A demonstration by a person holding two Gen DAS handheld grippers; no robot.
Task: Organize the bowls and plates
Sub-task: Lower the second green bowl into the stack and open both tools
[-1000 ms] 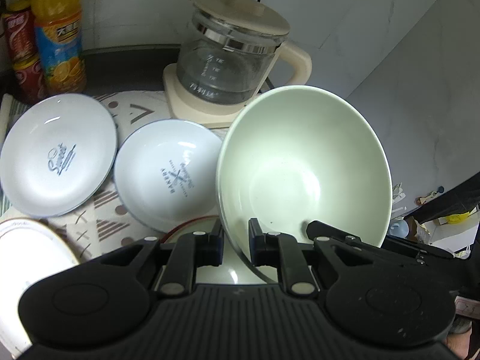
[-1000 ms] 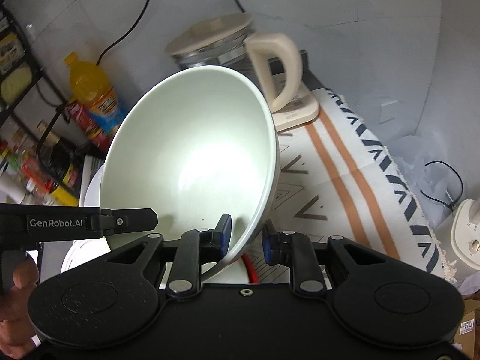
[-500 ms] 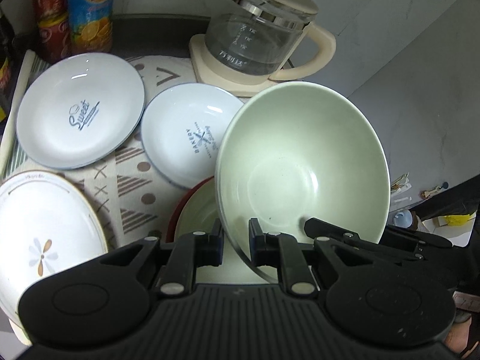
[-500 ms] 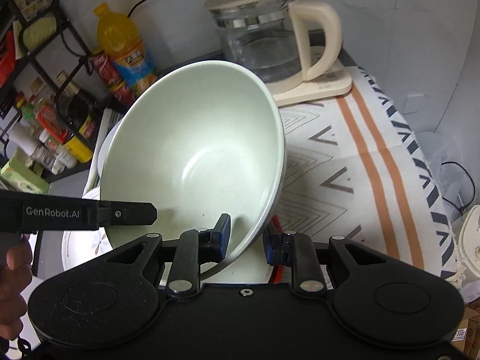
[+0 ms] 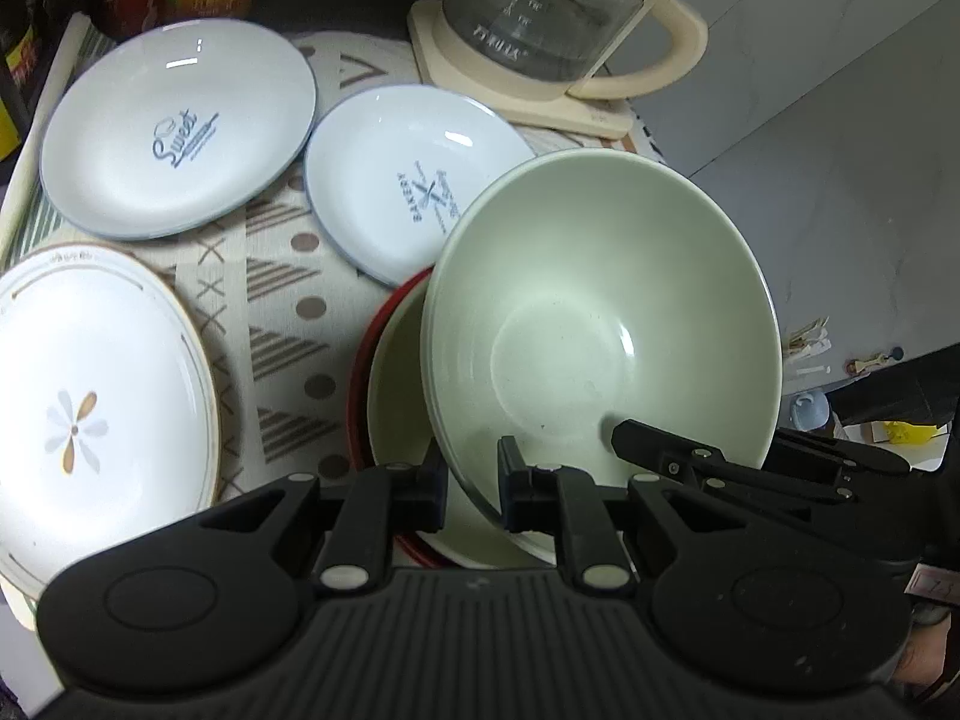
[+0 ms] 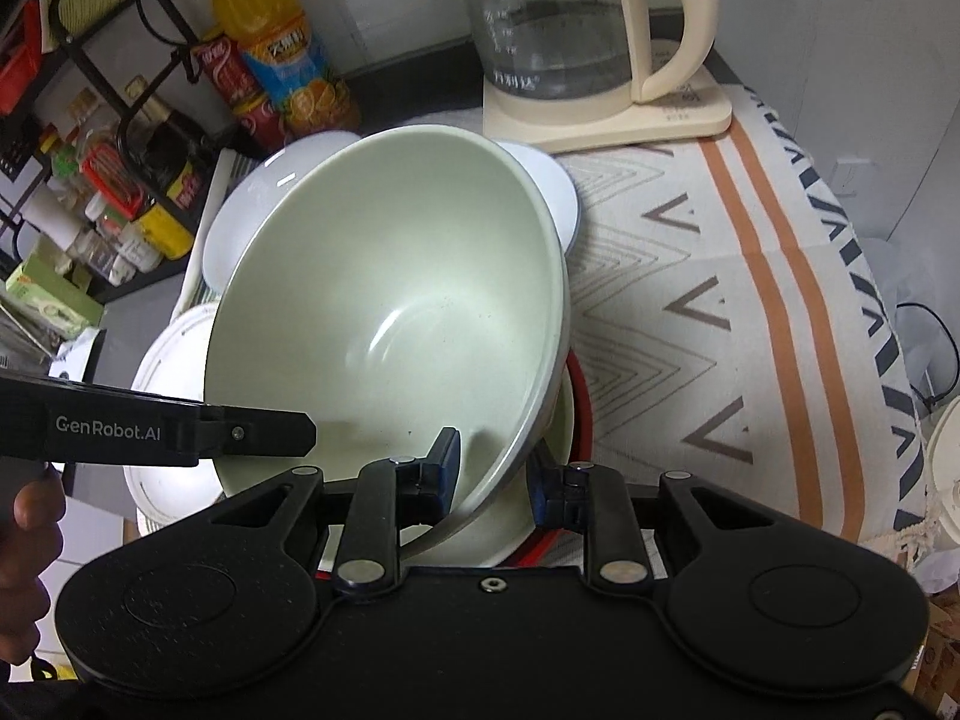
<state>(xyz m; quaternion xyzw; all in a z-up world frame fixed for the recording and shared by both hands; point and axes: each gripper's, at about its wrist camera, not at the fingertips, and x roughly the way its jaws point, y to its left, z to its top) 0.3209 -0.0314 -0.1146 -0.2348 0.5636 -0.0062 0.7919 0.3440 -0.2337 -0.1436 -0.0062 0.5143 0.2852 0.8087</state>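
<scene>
A pale green bowl (image 5: 600, 324) is held tilted by both grippers, low over a red-rimmed bowl (image 5: 390, 384). My left gripper (image 5: 471, 480) is shut on the green bowl's near rim. My right gripper (image 6: 492, 468) is shut on the same bowl (image 6: 390, 312) at its other rim; its finger also shows in the left wrist view (image 5: 672, 450). The red-rimmed bowl shows in the right wrist view (image 6: 579, 402) under the green one. A "Sweet" plate (image 5: 174, 126), a "Bakery" plate (image 5: 414, 180) and a flower plate (image 5: 90, 396) lie on the cloth.
A glass kettle on a cream base (image 5: 540, 30) stands at the back; it also shows in the right wrist view (image 6: 588, 36). Juice bottle and cans (image 6: 270, 60) stand at the back left, beside a shelf of jars (image 6: 102, 168). The patterned tablecloth (image 6: 720, 276) extends right.
Both grippers have lowered the green bowl toward the red-rimmed bowl, and it now tilts less steeply. The plates and kettle appear higher in both views.
</scene>
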